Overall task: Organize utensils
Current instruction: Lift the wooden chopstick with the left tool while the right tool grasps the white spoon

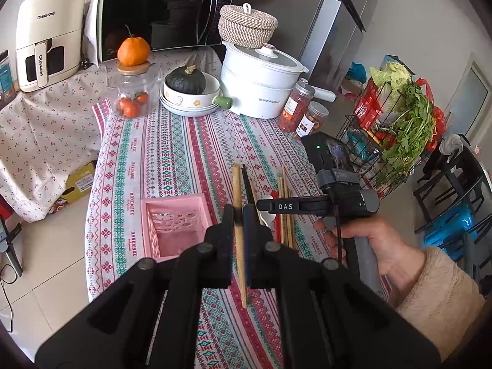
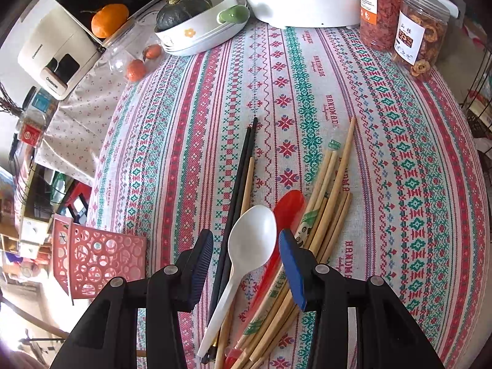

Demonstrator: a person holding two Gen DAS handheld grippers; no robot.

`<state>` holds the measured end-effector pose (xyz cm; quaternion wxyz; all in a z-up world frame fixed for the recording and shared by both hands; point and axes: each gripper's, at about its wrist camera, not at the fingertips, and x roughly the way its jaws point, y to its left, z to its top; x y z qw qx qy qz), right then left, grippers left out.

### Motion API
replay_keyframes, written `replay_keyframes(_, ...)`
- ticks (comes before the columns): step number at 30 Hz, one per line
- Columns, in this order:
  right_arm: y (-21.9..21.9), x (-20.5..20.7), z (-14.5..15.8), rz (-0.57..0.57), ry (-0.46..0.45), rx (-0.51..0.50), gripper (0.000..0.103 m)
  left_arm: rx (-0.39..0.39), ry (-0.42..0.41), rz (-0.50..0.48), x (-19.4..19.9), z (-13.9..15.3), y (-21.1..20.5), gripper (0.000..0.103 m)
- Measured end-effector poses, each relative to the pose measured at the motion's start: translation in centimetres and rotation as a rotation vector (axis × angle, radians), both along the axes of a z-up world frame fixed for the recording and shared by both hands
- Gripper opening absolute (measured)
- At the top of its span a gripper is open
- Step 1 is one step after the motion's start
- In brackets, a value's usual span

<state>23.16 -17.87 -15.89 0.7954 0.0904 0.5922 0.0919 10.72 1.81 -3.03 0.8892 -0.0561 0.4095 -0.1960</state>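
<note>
My left gripper [image 1: 239,215] is shut on a bamboo chopstick [image 1: 238,233], held above the table just right of the pink basket [image 1: 175,227]. The right gripper [image 2: 246,255] is open, its jaws on either side of a white spoon [image 2: 246,246] that lies on the cloth. Beside the spoon lie a red spoon [image 2: 287,206], two black chopsticks [image 2: 243,172] and several bamboo chopsticks [image 2: 332,196]. The basket also shows in the right wrist view [image 2: 98,258]. The right gripper shows in the left wrist view [image 1: 278,206], over the pile.
At the table's far end stand a white cooker [image 1: 261,89], a dish with a squash [image 1: 190,92], a glass jar with an orange on top [image 1: 133,92] and two snack jars [image 2: 396,15]. A wire rack of vegetables [image 1: 396,135] stands right of the table.
</note>
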Motion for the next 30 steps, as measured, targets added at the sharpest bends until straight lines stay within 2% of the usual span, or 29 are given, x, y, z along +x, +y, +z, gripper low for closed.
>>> replay_keyframes(9, 2.8, 0.7, -2.1, 0.031, 0.001, -0.187, 0.044, -0.006, 0.004, 0.019, -0.3, -0.3, 1.4, 0.006)
replay_keyframes(11, 3.2, 0.7, -2.1, 0.039, -0.003, -0.180, 0.037, -0.006, 0.003, 0.020, -0.4, -0.4, 1.5, 0.006)
replay_keyframes(17, 3.0, -0.2, -1.3, 0.039, -0.020, -0.164, 0.036, -0.003, -0.030, 0.015, -0.9, 0.4, 1.5, 0.006)
replay_keyframes(21, 2.7, -1.5, 1.4, 0.036, -0.088, -0.125, 0.035, -0.030, -0.098, 0.010, -2.1, 2.5, 1.9, 0.006)
replay_keyframes(26, 2.7, -3.6, 5.6, 0.048, -0.219, -0.093, 0.035, -0.074, -0.243, 0.046, -3.7, 6.2, 2.7, 0.006)
replay_keyframes(30, 2.9, -5.3, 8.1, 0.053, -0.312, -0.086, 0.035, -0.056, -0.358, 0.105, -4.2, 8.1, 3.4, 0.006)
